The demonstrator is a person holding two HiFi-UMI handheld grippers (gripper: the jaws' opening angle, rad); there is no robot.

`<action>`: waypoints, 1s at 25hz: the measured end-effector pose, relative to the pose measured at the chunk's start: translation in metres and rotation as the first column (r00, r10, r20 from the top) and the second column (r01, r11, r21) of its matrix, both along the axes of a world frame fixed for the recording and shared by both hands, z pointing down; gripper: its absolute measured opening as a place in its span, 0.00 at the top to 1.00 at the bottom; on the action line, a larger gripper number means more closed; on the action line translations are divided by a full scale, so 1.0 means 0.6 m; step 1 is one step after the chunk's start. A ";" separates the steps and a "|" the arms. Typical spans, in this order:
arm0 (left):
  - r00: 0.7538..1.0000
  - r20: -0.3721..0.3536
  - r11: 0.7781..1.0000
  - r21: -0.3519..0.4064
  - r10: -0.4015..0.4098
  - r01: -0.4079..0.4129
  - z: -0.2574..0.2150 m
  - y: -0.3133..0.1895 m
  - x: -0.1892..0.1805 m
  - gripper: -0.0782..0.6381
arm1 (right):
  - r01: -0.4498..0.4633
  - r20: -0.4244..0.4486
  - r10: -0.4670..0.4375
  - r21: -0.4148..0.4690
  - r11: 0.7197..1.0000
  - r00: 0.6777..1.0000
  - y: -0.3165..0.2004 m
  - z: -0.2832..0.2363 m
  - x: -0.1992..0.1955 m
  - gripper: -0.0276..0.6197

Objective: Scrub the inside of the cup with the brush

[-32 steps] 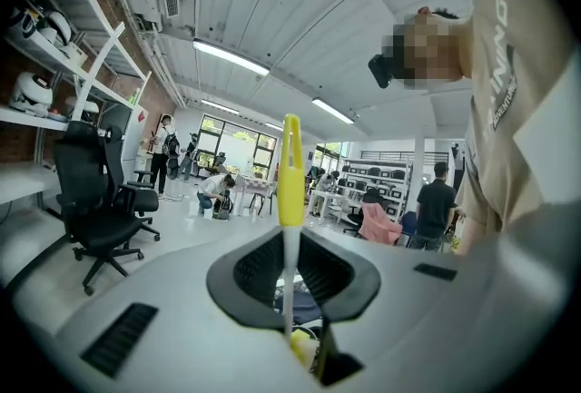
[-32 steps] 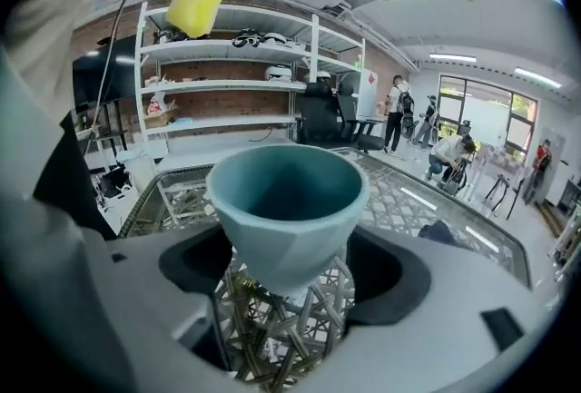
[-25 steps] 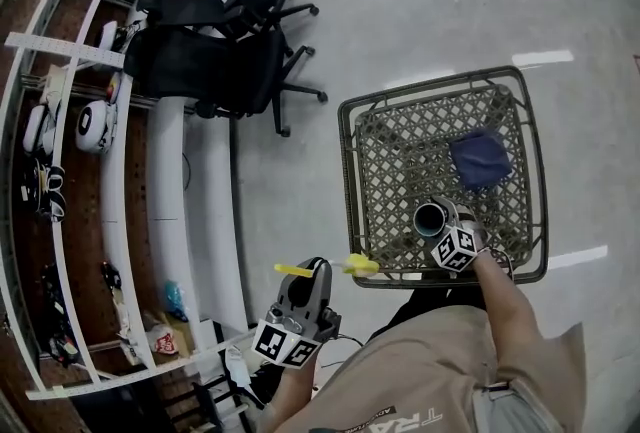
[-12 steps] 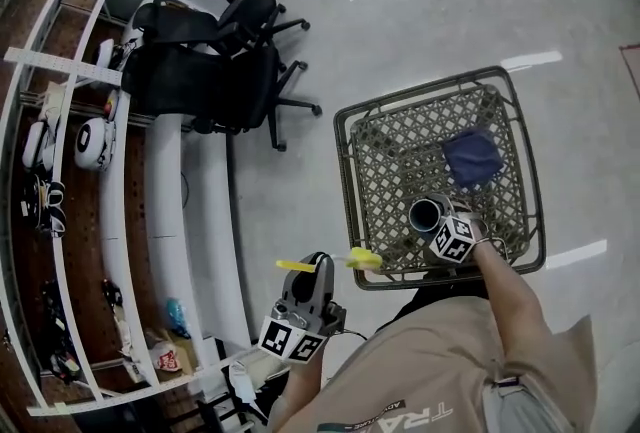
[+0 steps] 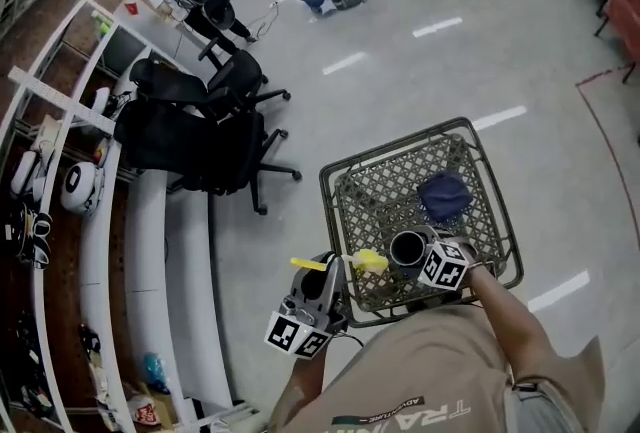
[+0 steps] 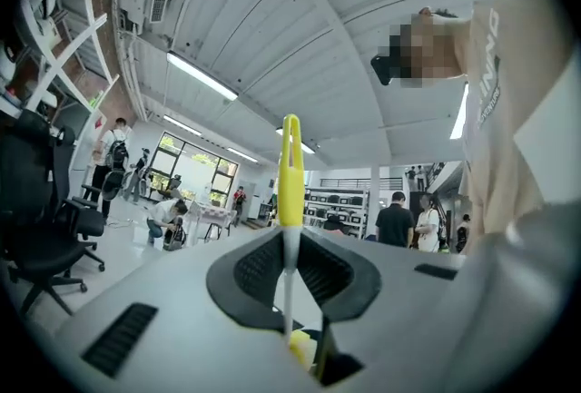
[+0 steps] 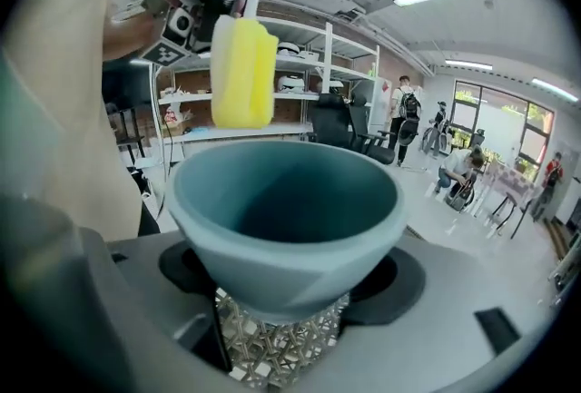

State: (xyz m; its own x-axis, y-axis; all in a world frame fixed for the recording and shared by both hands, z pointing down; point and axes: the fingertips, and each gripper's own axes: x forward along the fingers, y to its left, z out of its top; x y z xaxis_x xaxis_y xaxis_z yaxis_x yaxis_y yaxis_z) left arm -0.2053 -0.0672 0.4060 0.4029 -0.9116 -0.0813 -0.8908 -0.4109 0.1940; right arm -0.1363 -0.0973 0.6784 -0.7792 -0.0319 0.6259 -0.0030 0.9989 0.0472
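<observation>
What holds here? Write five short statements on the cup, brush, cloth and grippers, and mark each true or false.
1. The right gripper is shut on the cup. True.
2. The brush has its head inside the cup. False: the head is outside the cup, near its rim.
3. The left gripper is shut on the brush. True.
4. The cloth is stuffed in the cup. False: it lies on the table, beyond the cup.
5. The brush is red. False: it is yellow.
</observation>
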 end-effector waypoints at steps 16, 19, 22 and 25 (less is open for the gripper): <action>0.976 -0.004 0.973 0.078 0.218 -0.217 -0.051 -0.024 0.072 0.83 | 0.018 -0.060 -0.013 0.083 0.996 0.998 0.022 -0.065 -0.026 0.36; 0.975 -0.005 0.974 0.053 0.222 -0.221 -0.033 -0.015 0.079 0.83 | 0.044 -0.056 -0.038 0.108 0.993 0.998 0.031 -0.081 -0.039 0.36; 0.976 -0.003 0.975 0.040 0.218 -0.218 -0.021 -0.004 0.080 0.83 | 0.077 -0.065 -0.069 0.127 0.989 0.996 0.048 -0.093 -0.051 0.36; 0.977 0.007 0.977 0.031 0.212 -0.212 -0.016 -0.006 0.085 0.83 | 0.116 -0.082 -0.104 0.154 0.981 0.991 0.061 -0.107 -0.056 0.36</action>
State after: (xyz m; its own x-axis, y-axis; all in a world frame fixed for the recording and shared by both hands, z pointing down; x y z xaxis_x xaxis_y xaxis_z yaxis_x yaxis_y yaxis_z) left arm -0.1544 -0.0709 0.3964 0.5870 -0.8025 -0.1071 -0.7835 -0.5964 0.1747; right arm -0.1698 -0.0609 0.6144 -0.7359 -0.0516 0.6752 0.1155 0.9729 0.2002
